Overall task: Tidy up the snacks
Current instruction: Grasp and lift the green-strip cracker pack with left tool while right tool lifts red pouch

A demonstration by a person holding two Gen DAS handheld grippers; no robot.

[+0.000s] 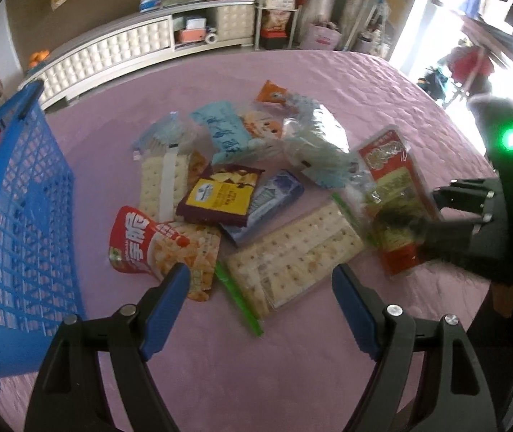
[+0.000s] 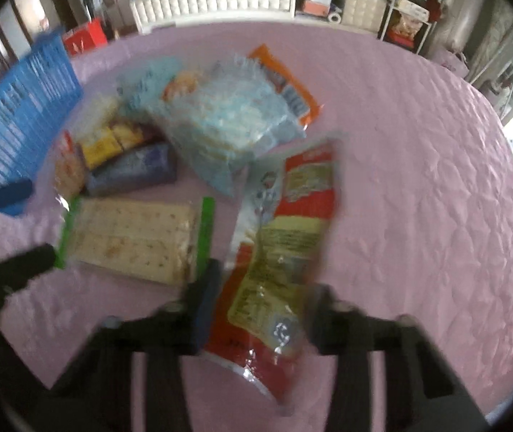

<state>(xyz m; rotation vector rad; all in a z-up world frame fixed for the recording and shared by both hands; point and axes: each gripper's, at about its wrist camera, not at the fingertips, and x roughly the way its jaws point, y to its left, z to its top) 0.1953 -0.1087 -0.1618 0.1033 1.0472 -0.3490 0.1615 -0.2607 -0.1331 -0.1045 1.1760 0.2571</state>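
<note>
A heap of snack packs lies on the pink quilted cover [image 1: 328, 82]. A blue mesh basket [image 1: 22, 216] stands at the left, also seen as the basket [image 2: 22, 108] in the right wrist view. My left gripper [image 1: 260, 273] hangs open just above a clear cracker pack with green ends [image 1: 292, 252], holding nothing. My right gripper [image 2: 263, 306] is shut on the near end of a red and yellow snack packet [image 2: 285, 244], one pad on each side of it. From the left wrist view that red packet [image 1: 396, 194] lies at the right with the right gripper [image 1: 422, 228] on it.
A red chip bag [image 1: 155, 244], a purple and yellow box [image 1: 220, 194], a blue wrapped bar [image 1: 267, 198], pale blue bags [image 1: 314, 144] and an orange pack [image 1: 271, 93] make up the heap. A white cabinet [image 1: 119, 46] runs behind. The right wrist view is blurred.
</note>
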